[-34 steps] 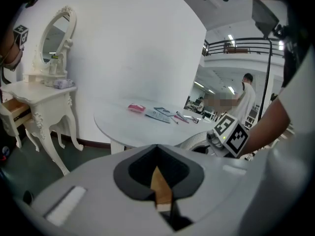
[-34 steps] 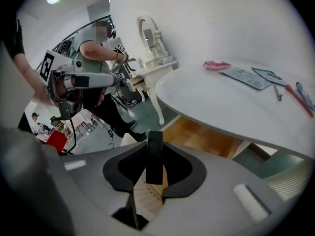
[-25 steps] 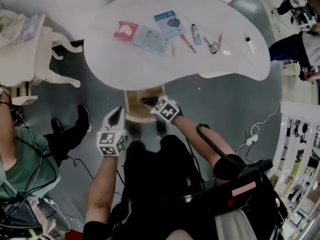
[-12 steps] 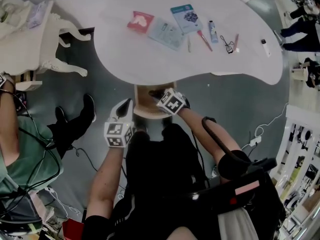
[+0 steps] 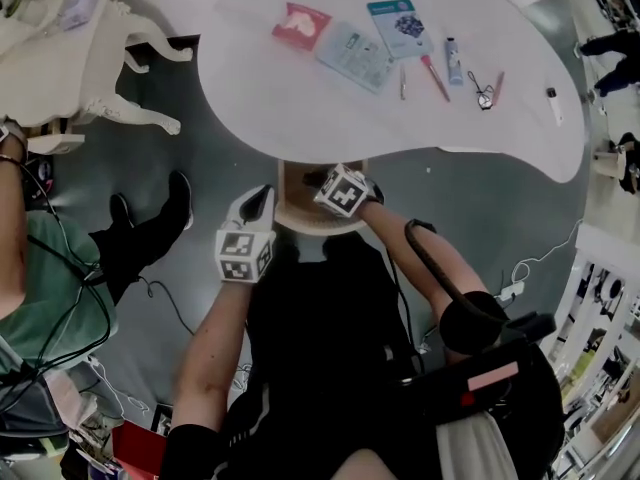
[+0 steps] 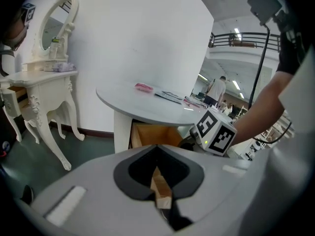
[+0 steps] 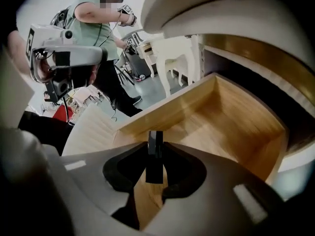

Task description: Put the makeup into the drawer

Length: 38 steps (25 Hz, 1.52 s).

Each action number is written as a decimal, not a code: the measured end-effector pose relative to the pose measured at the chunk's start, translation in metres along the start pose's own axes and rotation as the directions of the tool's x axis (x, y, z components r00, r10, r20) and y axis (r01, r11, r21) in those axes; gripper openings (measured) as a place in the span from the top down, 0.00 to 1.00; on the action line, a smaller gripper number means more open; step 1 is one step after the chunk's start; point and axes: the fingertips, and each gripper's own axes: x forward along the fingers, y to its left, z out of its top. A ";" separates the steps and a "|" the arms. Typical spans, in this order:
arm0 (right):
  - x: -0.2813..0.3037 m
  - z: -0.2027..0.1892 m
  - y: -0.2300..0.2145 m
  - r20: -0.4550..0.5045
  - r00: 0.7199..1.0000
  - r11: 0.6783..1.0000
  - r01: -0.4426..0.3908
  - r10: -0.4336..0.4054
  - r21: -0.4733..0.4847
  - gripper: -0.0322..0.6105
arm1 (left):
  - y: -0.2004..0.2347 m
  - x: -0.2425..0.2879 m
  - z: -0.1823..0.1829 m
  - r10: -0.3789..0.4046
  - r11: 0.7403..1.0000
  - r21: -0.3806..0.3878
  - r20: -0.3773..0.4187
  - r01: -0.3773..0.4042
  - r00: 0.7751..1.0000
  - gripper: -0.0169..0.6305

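Several makeup pieces, a red packet [image 5: 301, 24] among them, lie on the desk [image 5: 300, 108] above the open drawer [image 5: 296, 220], so in the head view most of the job looks undone; the right tongs [image 5: 314, 179] point steeply down over the drawer, and the left tongs [image 5: 258, 201] hang just left of it. In the left gripper view those jaws are pressed together, empty, facing the drawer's side. In the right gripper view the jaws pinch a thin dark makeup item [image 7: 154, 154] above the drawer's bare floor, unreleased.

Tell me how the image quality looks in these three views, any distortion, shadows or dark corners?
Head view: heavy fisheye, the room bends around the white table, light flat and even. Left gripper view: black vignette in the corners, bright white wall. Right gripper view: drawer well lit and bowed, deep shadow under the table.
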 end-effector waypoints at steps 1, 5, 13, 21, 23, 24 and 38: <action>0.001 0.002 0.000 0.004 1.000 0.999 0.007 -0.006 -0.033 0.80 | 0.001 0.000 -0.002 0.003 1.000 -0.002 -0.001 -0.003 1.000 0.97; 0.011 0.007 0.005 0.003 1.000 0.989 -0.003 0.003 -0.149 0.80 | 0.006 0.000 -0.011 0.014 1.000 -0.007 -0.008 -0.015 1.000 0.97; 0.024 -0.003 0.019 -0.081 0.994 0.977 -0.081 0.066 -0.199 0.80 | 0.005 0.000 -0.009 0.013 1.000 -0.004 0.002 -0.013 1.000 0.97; 0.027 -0.009 0.034 -0.122 0.988 0.959 -0.124 0.096 -0.254 0.80 | -0.005 -0.007 -0.004 0.000 1.000 0.020 0.008 0.000 1.000 0.97; 0.030 -0.011 0.031 -0.127 0.987 0.965 -0.129 0.102 -0.228 0.80 | -0.008 -0.008 -0.005 -0.001 1.000 0.020 0.007 0.001 1.000 0.97; 0.031 -0.014 0.028 -0.132 0.985 0.971 -0.133 0.108 -0.199 0.80 | -0.009 -0.008 -0.005 -0.003 1.000 0.019 0.005 0.003 1.000 0.97; 0.054 -0.028 0.018 -0.210 0.974 0.973 -0.127 0.086 -0.194 0.80 | -0.017 -0.011 -0.012 -0.032 0.996 0.079 -0.018 0.034 0.999 0.97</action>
